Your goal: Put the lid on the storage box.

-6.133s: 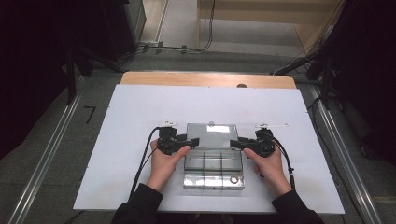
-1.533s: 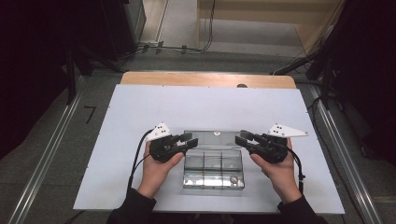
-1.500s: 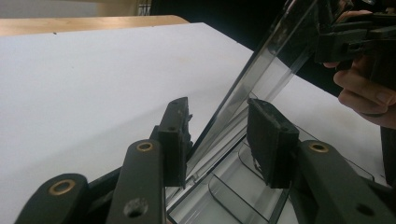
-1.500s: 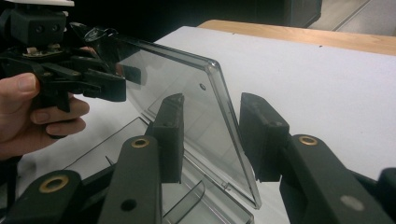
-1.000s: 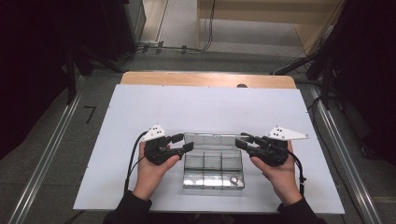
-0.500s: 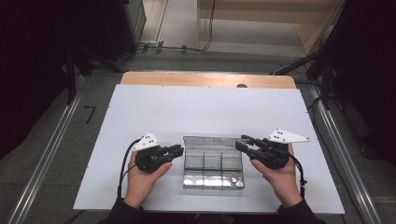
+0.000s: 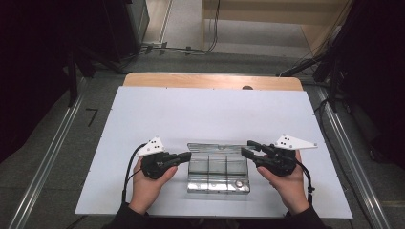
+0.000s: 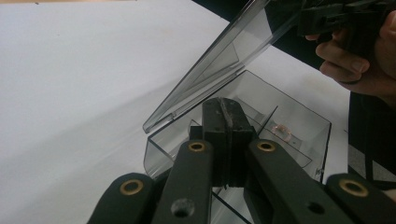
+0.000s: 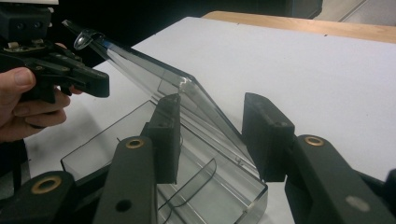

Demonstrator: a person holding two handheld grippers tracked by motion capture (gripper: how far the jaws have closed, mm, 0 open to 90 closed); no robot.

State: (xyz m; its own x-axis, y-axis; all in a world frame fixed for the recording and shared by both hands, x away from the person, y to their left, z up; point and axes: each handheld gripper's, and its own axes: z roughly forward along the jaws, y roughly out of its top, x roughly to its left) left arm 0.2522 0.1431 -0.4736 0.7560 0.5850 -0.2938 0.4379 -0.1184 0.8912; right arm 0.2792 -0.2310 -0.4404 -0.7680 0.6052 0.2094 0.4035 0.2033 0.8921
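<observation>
A clear plastic compartment box (image 7: pixel 217 177) sits on the white table (image 7: pixel 205 114), near the front edge. Its lid (image 8: pixel 224 60) is tilted up at a slant over the base (image 8: pixel 303 121). In the right gripper view the lid (image 9: pixel 140 65) runs between the jaws. My right gripper (image 7: pixel 248 148) (image 9: pixel 212 133) is shut on the lid's right end and holds it raised. My left gripper (image 7: pixel 185 156) (image 8: pixel 224 112) is just left of the box; its jaws have just been closing and stand shut with nothing between them. A small round piece (image 8: pixel 282 133) lies in one compartment.
The white sheet stretches wide beyond the box to a wooden table edge (image 7: pixel 212 81). Metal floor rails (image 7: pixel 47 162) run along both sides of the table. A person's hands hold both grippers from the near edge.
My left gripper has drawn back to the left, off the box's left edge, and its jaws have closed. The right gripper has stayed at the lid's right end.
</observation>
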